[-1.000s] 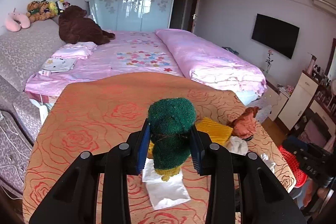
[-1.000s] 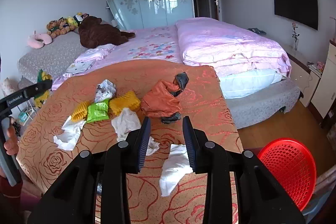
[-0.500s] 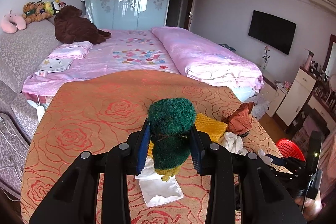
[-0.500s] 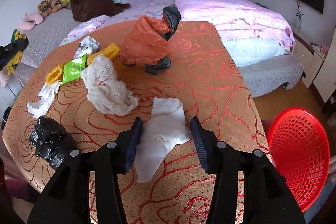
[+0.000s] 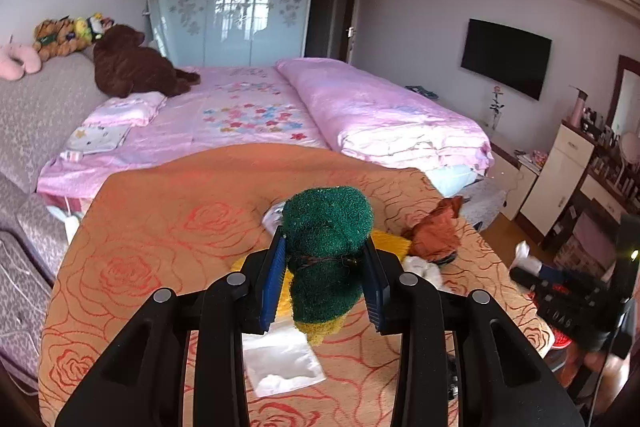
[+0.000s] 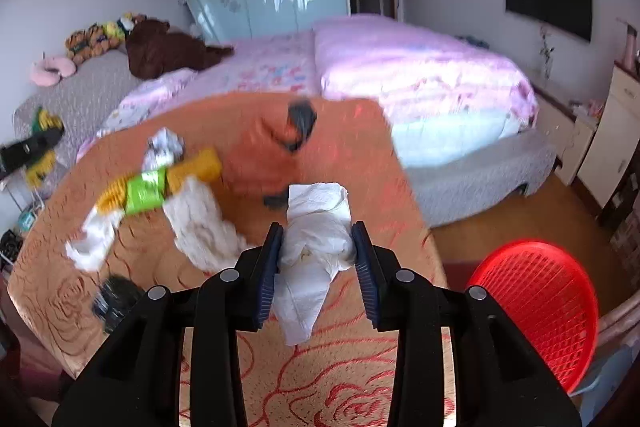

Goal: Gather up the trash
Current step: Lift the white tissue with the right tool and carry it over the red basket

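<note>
Right wrist view: right gripper (image 6: 318,259) fingers closing on crumpled white tissue wad (image 6: 316,243), long axis running 12-to-6, clear of worktop (image 6: 320,379). Red mesh plastic basket (image 6: 536,303) at 4 o'clock, nearer right hand. Left gripper (image 5: 326,279) fingers clamped on green-yellow scouring sponge (image 5: 326,255).

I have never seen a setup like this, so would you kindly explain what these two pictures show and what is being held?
There is no robot: a person holds a two-finger gripper in each hand, each with a wide-angle camera looking along its fingers. One picture is from the left gripper, clamped on a green scouring pad. The other is from the right gripper, whose jaws are closing on a white tissue. Below lies an orange rose-patterned cloth strewn with tissues, wrappers and rags. A red basket waits beside it.
</note>
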